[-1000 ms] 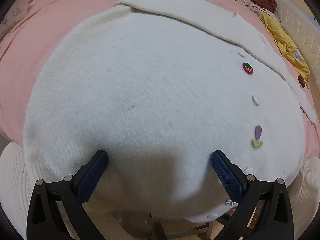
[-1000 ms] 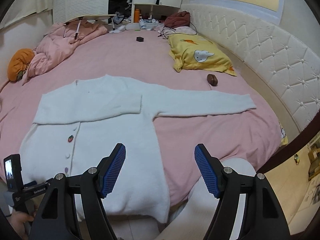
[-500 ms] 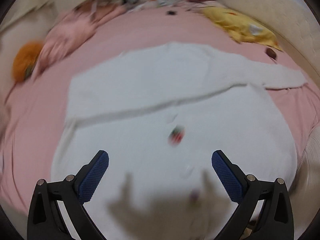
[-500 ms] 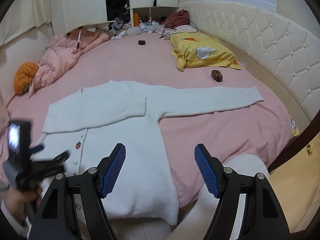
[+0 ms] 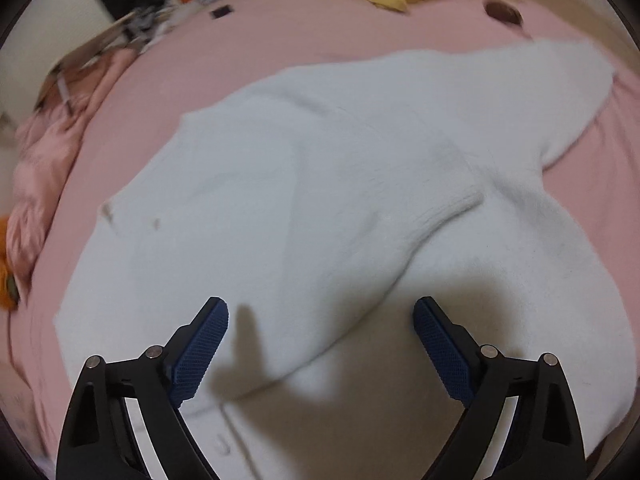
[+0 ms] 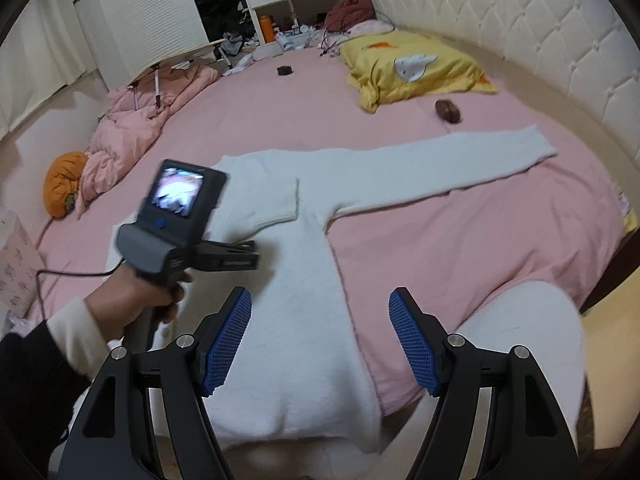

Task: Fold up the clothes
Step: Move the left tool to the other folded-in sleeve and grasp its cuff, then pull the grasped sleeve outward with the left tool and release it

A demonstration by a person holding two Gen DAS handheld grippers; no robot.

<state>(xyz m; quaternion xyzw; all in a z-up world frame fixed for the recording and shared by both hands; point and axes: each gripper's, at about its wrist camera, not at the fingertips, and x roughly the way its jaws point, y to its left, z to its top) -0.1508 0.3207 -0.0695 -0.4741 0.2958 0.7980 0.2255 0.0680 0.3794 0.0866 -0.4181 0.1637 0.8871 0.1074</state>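
A white knit cardigan [image 6: 308, 304] lies flat on the pink bed [image 6: 460, 240]. One sleeve is folded across its chest [image 5: 320, 216]; the other sleeve [image 6: 452, 160] stretches out to the right. My left gripper [image 5: 320, 344] is open and empty, hovering above the folded sleeve and the cardigan's body. In the right wrist view the left gripper's handle with its screen [image 6: 180, 220] is held by a hand over the cardigan's left side. My right gripper [image 6: 320, 344] is open and empty, above the cardigan's lower hem near the bed's front edge.
A yellow pillow [image 6: 412, 68] and a small brown object [image 6: 448, 111] lie at the back right. A crumpled pink quilt [image 6: 136, 128] and an orange cushion [image 6: 64, 182] lie at the left. A padded white headboard [image 6: 520, 40] curves along the right. Shelves and clutter stand behind.
The left gripper has swung from the cardigan's lower buttoned front up and to the right, over the folded sleeve. The right gripper has shifted slightly forward. Both stay open.
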